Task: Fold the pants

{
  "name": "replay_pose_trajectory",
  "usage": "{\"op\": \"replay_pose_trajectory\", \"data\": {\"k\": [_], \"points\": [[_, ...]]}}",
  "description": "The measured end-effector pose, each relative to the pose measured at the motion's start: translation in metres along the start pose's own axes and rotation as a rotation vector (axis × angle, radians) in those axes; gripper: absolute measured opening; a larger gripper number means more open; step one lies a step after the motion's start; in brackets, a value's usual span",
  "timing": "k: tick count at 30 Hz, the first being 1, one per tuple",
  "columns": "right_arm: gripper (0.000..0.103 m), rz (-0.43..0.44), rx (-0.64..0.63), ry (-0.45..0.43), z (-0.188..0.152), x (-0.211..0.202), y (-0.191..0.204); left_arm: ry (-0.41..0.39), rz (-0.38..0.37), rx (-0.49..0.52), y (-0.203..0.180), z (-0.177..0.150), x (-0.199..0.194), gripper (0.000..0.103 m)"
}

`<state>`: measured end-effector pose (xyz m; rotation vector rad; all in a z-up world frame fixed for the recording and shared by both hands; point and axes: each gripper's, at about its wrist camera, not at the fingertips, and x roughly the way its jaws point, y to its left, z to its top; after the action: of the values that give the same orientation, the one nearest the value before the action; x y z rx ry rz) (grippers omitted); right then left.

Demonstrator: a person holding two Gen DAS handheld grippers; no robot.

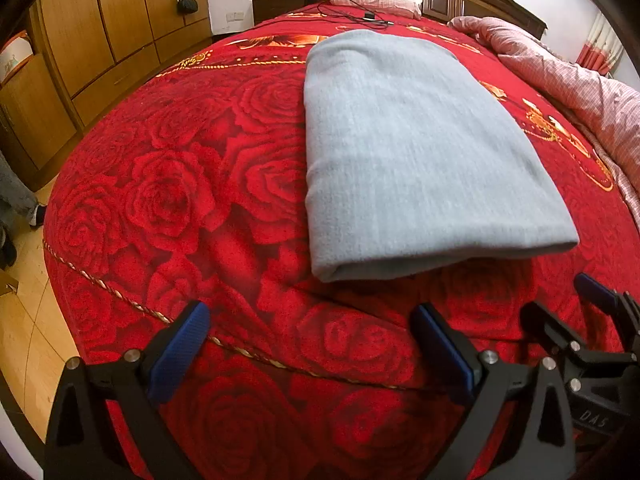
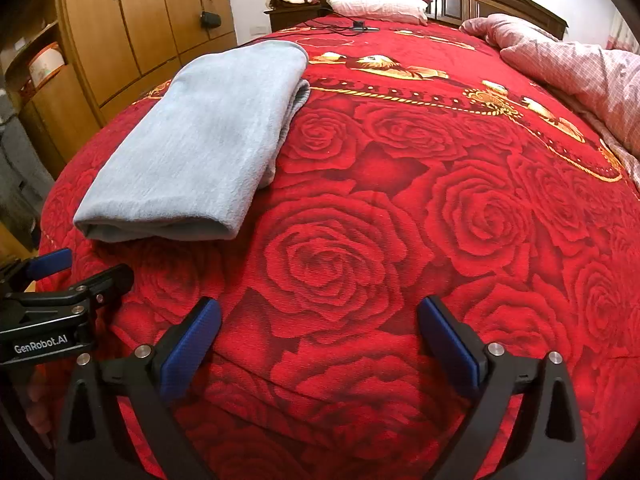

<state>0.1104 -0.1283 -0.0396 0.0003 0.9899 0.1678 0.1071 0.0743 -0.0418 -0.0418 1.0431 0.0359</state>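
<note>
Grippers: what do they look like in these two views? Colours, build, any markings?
Both are alike: the left gripper and right gripper have black angular plastic fingers with triangular cut-outs, silver pivot bolts, and textured blue pads. White "GenRobot.AI" lettering shows on the left gripper's body in the right wrist view; "DAS" is embossed on the right gripper's body in the left wrist view. No cables or sleeves are visible.

The folded grey-blue pants (image 1: 420, 152) show a soft, matt, brushed knit with a faint vertical grain. Beneath them, the red rose-print bedspread (image 2: 360, 248) is a finely textured woven cloth, matt, edged with a twisted gold cord (image 1: 120, 296). The left gripper (image 1: 310, 344) has matt black plastic arms, ribbed blue rubbery pads and shiny metal pins; the right gripper (image 2: 320, 336) matches. The honey-brown wardrobe (image 1: 100, 28) is smooth, semi-gloss wood.
</note>
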Motion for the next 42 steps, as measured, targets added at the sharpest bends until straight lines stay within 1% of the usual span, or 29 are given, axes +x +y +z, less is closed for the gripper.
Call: {"op": "replay_pose_trajectory", "data": {"k": [42], "points": [[0.103, -0.002, -0.003, -0.002, -0.0002, 0.0013, 0.0023, 0.004, 0.000, 0.001, -0.0006, -0.0011, 0.0003, 0.103]]}}
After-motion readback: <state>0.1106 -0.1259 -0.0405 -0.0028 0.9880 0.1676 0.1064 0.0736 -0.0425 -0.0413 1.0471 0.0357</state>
